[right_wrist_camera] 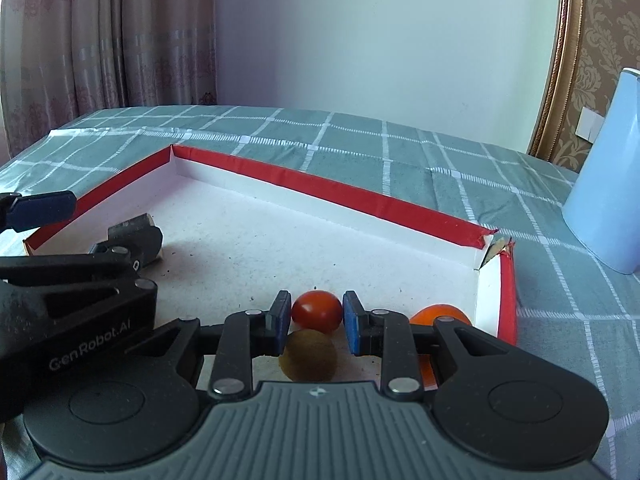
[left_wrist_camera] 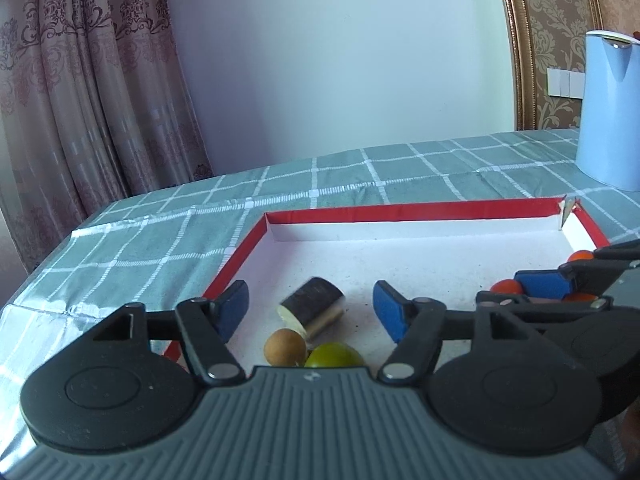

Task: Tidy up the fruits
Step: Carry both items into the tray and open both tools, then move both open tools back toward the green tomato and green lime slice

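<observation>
A shallow white box with red rim [left_wrist_camera: 320, 213] [right_wrist_camera: 320, 188] lies on the checked tablecloth. In the left wrist view my left gripper [left_wrist_camera: 310, 310] is open above a dark cut cylinder piece [left_wrist_camera: 314, 306], a round brown fruit [left_wrist_camera: 285, 347] and a green fruit [left_wrist_camera: 334, 355]. In the right wrist view my right gripper [right_wrist_camera: 316, 318] has its blue pads on either side of a red tomato [right_wrist_camera: 317, 311], and contact is unclear. A blurred olive-brown fruit [right_wrist_camera: 308, 354] lies under it. An orange fruit [right_wrist_camera: 439, 313] sits by the right wall.
A light blue kettle [left_wrist_camera: 610, 108] [right_wrist_camera: 608, 184] stands on the table at the back right. The other gripper shows at each view's edge, the right one in the left view [left_wrist_camera: 576, 280] and the left one in the right view [right_wrist_camera: 60, 264]. Curtains hang behind the table's left end.
</observation>
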`<state>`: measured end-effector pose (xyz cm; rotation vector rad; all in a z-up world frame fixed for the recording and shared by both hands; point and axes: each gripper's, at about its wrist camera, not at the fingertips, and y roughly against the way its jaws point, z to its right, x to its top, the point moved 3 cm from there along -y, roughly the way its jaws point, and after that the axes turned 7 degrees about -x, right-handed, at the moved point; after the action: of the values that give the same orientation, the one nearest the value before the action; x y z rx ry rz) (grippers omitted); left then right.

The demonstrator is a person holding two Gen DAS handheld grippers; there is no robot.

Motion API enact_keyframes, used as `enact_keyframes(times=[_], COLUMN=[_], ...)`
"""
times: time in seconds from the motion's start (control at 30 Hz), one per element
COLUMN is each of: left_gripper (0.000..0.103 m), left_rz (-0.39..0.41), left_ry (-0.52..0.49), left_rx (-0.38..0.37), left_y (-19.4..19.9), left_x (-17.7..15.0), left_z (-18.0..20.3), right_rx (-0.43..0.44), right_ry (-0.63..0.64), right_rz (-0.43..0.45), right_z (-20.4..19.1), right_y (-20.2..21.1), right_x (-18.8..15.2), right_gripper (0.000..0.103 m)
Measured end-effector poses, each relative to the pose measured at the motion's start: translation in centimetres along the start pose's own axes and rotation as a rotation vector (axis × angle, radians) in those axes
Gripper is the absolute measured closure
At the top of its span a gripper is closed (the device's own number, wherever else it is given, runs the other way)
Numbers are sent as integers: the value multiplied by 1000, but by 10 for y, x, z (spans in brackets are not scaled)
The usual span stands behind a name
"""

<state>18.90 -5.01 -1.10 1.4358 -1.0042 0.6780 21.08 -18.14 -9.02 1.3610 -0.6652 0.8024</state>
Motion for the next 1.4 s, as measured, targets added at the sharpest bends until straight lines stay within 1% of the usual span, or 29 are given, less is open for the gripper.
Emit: enact_keyframes(times=[0.17, 0.37, 0.47, 0.53, 0.63, 0.77, 0.93, 1.0, 1.03, 1.07, 1.1, 1.13, 1.23, 1.3, 1.4], left_gripper=[28, 25, 25, 25, 22, 15, 14, 14, 14, 13, 12, 12, 9, 9, 9], left_rz=[-5, 22, 42, 59, 94, 118, 74, 64, 64, 63, 61, 60, 70, 49, 18], left_ry=[18, 0, -2, 14, 44, 86, 132, 132, 127, 117, 108, 106, 135, 142, 127], left_rx=[-3, 8, 9, 14, 26, 29, 5, -10, -6, -3, -4, -8, -7, -18, -12], left_y=[-1, 7, 18, 32, 56, 81, 97, 103, 106, 108, 110, 113, 117, 114, 109], left_x=[-1, -3, -7, -12, -24, -42, -67, -74, -78, -81, -83, -85, -87, -87, -88], left_z=[-4, -3, -8, -15, -31, -49, -66, -68, -68, -67, -66, -66, -71, -71, -68], right_rx=[-7, -1, -1, -6, -3, 59, 164, 195, 206, 213, 222, 237, 271, 276, 278], right_ry=[-2, -25, -33, -38, -37, -71, -58, -37, -30, -24, -14, -11, 5, 31, 67], right_rz=[6, 9, 21, 37, 67, 81, 85, 82, 86, 94, 109, 123, 180, 204, 183], right_z=[1, 5, 9, 14, 21, 27, 17, 9, 6, 4, 1, -1, -4, -8, -15], right_y=[0, 3, 8, 16, 32, 52, 76, 84, 88, 92, 96, 101, 119, 126, 126], right_x=[0, -1, -2, -5, -11, -17, -31, -39, -42, -45, -48, -52, -58, -62, -70], right_gripper=[76, 76, 76, 76, 76, 76, 76, 75, 73, 55, 43, 28, 27, 27, 27])
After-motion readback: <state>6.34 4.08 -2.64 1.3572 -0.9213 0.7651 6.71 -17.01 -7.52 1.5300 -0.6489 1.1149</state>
